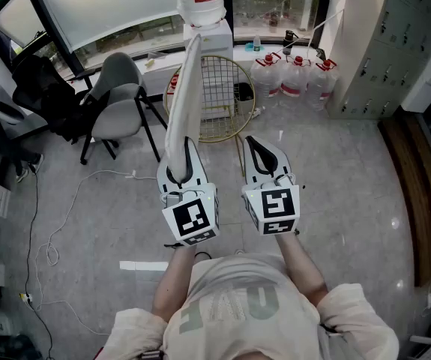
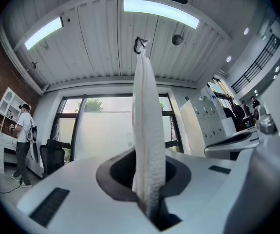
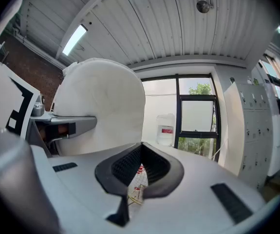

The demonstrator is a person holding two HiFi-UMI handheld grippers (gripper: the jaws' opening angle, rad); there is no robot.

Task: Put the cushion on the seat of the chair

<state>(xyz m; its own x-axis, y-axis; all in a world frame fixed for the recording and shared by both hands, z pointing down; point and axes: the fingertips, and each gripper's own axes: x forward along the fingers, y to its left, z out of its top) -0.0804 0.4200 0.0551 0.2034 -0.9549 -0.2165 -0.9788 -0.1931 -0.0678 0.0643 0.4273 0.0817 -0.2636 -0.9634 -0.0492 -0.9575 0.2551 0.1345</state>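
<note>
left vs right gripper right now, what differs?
The left gripper is clamped on the white cushion, held upright on edge; the right gripper is shut, empty. The left gripper is on the side of the grey chair; the right gripper is farther from it. Both point forward, side by side.

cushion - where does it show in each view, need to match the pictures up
Head view: the cushion stands edge-on, left of centre, rising from the left gripper.
Left gripper view: dead centre, a narrow upright strip clamped between the jaws.
Right gripper view: the broad white rounded shape at left.
Shared landmark: the lockers, at right in all three.
</note>
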